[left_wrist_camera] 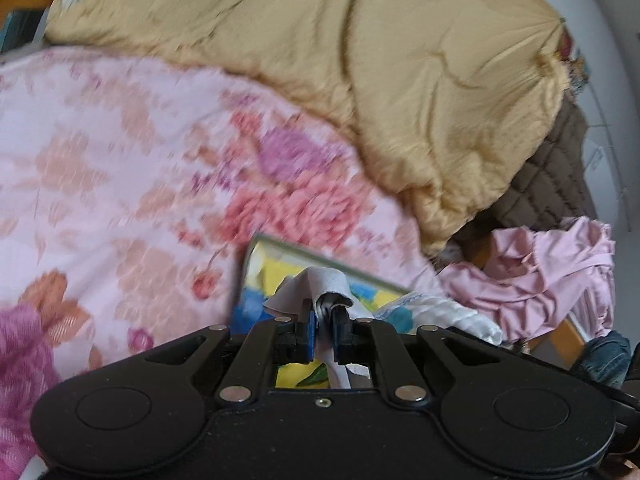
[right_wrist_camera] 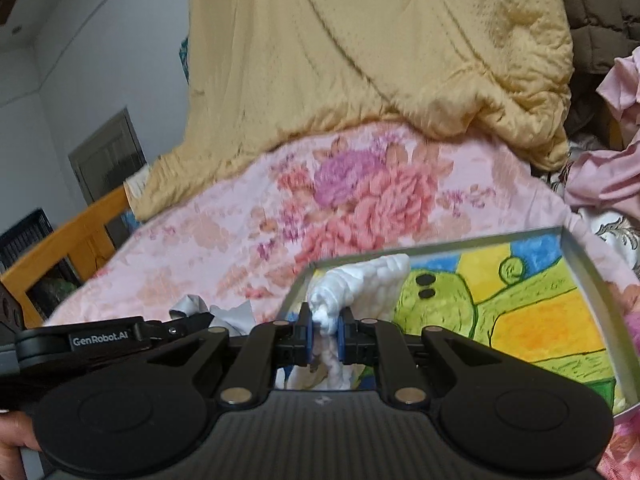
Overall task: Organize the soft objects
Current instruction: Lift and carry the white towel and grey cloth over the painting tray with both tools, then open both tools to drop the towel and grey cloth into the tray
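Floral bedspread under tan quilt; painted tray; left gripper clamping grey cloth, right gripper clamping white cloth.

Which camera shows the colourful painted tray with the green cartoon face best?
The right wrist view. There the shallow metal tray with the painted picture lies wide open, its green face, yellow and blue patches and grey rim clear. In the left wrist view the same tray is mostly hidden behind the gripper and grey cloth, showing only a corner.

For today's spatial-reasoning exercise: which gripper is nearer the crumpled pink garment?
Right. The right gripper is closer to the pink garment; the left gripper sits farther away, on the right gripper's other side.
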### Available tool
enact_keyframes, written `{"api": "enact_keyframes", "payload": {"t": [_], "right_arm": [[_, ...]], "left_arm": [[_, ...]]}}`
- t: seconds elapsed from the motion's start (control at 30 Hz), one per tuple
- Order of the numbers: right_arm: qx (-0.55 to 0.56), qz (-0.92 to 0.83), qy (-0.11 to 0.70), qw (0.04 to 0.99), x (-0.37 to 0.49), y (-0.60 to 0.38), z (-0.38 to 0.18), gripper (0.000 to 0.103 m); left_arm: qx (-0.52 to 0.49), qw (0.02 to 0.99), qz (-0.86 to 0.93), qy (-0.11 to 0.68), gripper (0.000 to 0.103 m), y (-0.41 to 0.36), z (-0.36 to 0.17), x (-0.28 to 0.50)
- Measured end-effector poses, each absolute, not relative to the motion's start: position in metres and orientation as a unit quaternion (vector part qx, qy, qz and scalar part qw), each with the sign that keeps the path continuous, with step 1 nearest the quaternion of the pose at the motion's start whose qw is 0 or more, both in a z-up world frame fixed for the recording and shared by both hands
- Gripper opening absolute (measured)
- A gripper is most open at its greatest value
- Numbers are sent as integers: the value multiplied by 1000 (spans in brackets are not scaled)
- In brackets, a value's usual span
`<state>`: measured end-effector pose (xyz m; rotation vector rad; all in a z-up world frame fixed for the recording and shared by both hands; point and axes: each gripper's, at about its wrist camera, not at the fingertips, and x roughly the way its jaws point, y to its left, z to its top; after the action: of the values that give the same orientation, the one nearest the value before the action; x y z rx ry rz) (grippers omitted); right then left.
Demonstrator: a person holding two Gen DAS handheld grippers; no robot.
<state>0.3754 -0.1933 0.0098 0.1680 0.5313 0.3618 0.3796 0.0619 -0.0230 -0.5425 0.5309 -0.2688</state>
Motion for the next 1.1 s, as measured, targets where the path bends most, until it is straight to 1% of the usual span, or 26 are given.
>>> {"api": "enact_keyframes", "payload": {"t": [0.17, 0.27, 0.47, 0.63, 0.7, 0.73, 0.8, 0.83, 0.87, 0.9, 0.93, 0.97, 1.0, 1.1], "right_arm": [[55, 165, 277, 945, 377, -188, -2, 13], [49, 151, 290, 944, 378, -191, -8, 13], [31, 126, 321, 938, 383, -192, -17, 15], [10, 103, 345, 933, 385, -194, -24, 19], [10, 96, 351, 932, 384, -196, -26, 23], [12, 95, 352, 931, 383, -198, -27, 24], [14, 94, 352, 931, 380, -200, -27, 26], [15, 93, 352, 931, 380, -201, -27, 28], [15, 92, 352, 931, 378, -202, -26, 32], [14, 91, 350, 932, 377, -203, -25, 35], [12, 89, 348, 933, 375, -203, -24, 40], [9, 87, 346, 934, 373, -203, -22, 45], [6, 85, 342, 936, 370, -203, -20, 47], [4, 83, 332, 940, 361, -205, -13, 52]], "left_arm": [[-259, 914, -125, 286, 8, 63, -40, 388], [-245, 915, -121, 296, 8, 60, -42, 390], [-235, 903, -114, 341, 9, 57, -51, 399], [-207, 907, -113, 350, 19, 51, -51, 398], [-195, 911, -112, 347, 20, 48, -49, 396], [-190, 913, -111, 345, 25, 47, -48, 395], [-185, 915, -107, 342, 31, 45, -46, 392], [-183, 916, -105, 341, 34, 44, -45, 391], [-178, 917, -103, 340, 36, 43, -44, 390], [-172, 920, -101, 338, 41, 41, -43, 388], [-164, 923, -99, 335, 46, 38, -41, 385], [-155, 926, -96, 330, 49, 36, -40, 383], [-147, 929, -93, 326, 53, 34, -38, 380], [-125, 937, -87, 313, 56, 27, -31, 371]]}}
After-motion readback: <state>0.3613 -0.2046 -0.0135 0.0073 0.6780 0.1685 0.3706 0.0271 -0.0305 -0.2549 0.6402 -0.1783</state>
